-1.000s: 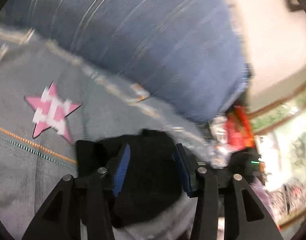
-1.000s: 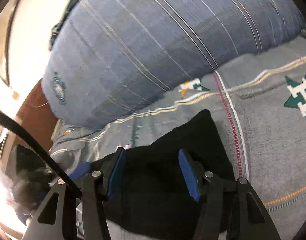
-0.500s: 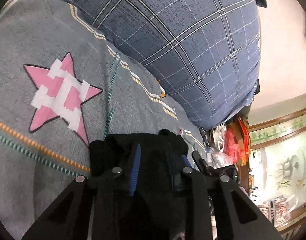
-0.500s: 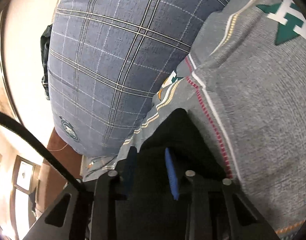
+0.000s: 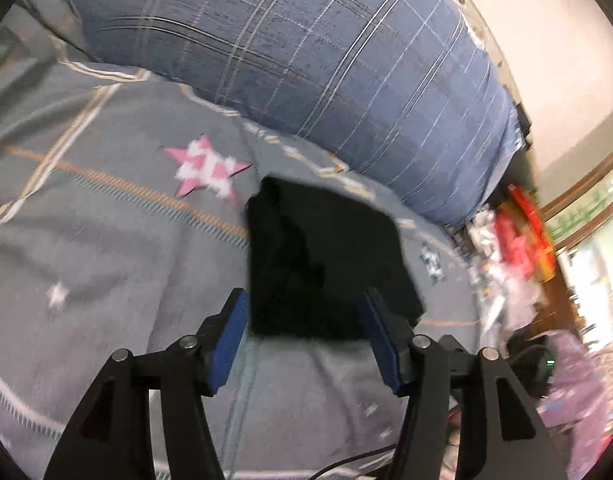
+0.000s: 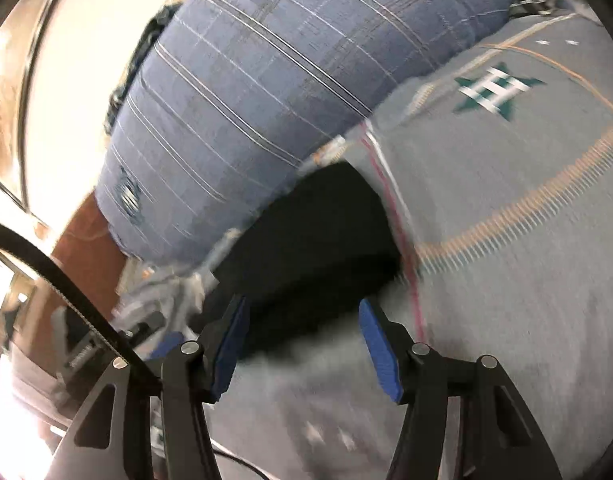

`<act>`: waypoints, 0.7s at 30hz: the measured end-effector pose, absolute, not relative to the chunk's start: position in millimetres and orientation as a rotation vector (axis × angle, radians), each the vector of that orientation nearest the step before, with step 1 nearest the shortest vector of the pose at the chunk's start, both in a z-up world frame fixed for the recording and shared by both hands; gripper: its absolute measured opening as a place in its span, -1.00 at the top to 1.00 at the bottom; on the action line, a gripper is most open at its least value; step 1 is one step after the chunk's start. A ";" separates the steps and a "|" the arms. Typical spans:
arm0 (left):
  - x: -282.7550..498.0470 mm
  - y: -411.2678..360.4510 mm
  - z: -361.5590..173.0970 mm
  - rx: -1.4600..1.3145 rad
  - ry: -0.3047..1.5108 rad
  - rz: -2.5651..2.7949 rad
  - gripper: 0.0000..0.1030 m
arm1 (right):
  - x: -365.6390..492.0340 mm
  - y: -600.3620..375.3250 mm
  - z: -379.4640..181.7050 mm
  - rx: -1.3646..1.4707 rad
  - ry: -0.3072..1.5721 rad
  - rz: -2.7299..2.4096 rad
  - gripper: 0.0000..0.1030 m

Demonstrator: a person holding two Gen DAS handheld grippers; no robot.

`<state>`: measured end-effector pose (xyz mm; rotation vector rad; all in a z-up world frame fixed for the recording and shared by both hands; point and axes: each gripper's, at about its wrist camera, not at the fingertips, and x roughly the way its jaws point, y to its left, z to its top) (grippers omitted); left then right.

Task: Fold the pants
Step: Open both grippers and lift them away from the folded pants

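The black pants (image 5: 326, 264) lie folded into a compact bundle on the grey bedspread (image 5: 106, 260), just below the blue plaid pillow (image 5: 306, 60). My left gripper (image 5: 304, 334) is open and empty, its blue pads just short of the bundle's near edge. In the right wrist view the same black pants (image 6: 314, 248) lie against the pillow (image 6: 266, 80). My right gripper (image 6: 302, 338) is open and empty, just short of the bundle's near edge.
The bedspread carries a pink star (image 5: 204, 170) and a green star (image 6: 494, 90). Red and white clutter (image 5: 522, 240) sits past the bed's right side. A black cable (image 6: 58, 276) crosses the right wrist view at left, over a brown floor (image 6: 86, 240).
Both grippers were shut on the black pants half a second ago. Now both have opened, let go and pulled back, and the bundle rests on the bedspread.
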<state>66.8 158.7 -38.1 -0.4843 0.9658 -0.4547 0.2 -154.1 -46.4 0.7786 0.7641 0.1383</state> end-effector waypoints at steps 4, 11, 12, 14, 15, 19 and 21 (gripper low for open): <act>38.5 157.3 -53.0 -0.439 0.967 -0.393 -0.11 | -28.6 -136.5 -58.9 0.681 0.817 0.061 -0.26; -2.3 157.8 -47.6 -0.281 0.906 -0.291 -0.11 | -59.0 -101.2 -76.9 0.598 0.918 0.058 -0.26; -7.9 158.1 -43.9 -0.256 0.881 -0.276 -0.11 | -61.4 -97.6 -74.6 0.572 0.923 0.056 -0.26; -21.9 156.9 -31.9 -0.190 0.815 -0.244 -0.11 | -67.8 -90.2 -67.2 0.522 0.919 0.049 -0.27; -27.2 155.8 -26.8 -0.165 0.792 -0.226 -0.12 | -70.6 -86.8 -62.8 0.500 0.910 0.042 -0.29; -52.3 148.7 -6.5 -0.062 0.695 -0.146 -0.42 | -82.5 -77.8 -46.6 0.440 0.869 0.022 -0.33; -62.6 144.4 1.1 -0.029 0.661 -0.109 -0.61 | -89.4 -71.9 -37.3 0.397 0.842 0.009 -0.37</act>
